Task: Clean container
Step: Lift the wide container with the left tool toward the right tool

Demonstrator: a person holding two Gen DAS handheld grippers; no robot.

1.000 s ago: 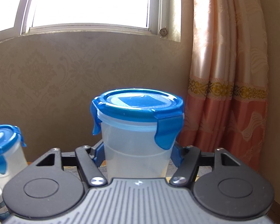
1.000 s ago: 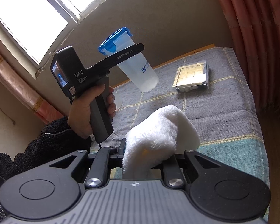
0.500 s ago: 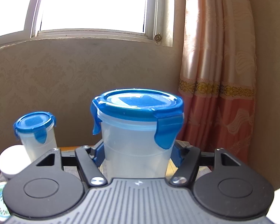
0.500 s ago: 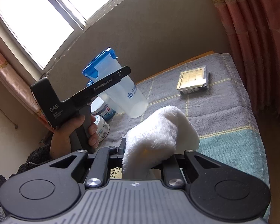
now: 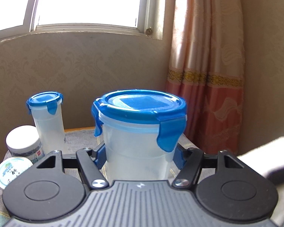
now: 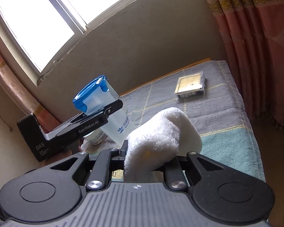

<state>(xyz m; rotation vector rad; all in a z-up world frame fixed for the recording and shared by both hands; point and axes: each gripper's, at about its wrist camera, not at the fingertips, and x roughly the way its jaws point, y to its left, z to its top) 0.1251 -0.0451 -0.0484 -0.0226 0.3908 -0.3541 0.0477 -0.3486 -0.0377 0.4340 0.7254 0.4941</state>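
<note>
Above table (image 6: 217,113), left gripper (image 5: 140,155) clamps container (image 5: 138,145), right gripper (image 6: 151,151) pinches towel (image 6: 161,134), perhaps folded.

A: What stands at nine o'clock on the grey checked cloth (image 6: 214,111)?
B: A second blue-lidded tub (image 5: 47,119), upright, with two white-lidded jars (image 5: 23,141) just beside it.
A: And toward one o'clock?
B: A clear flat box (image 6: 191,85), well apart, near the pink curtain (image 6: 255,43).

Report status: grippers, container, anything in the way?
Left gripper shut on lidded container, held off the table. Right gripper shut on white cloth, close beside it, contact unclear. Lid latched; nothing between them.
</note>
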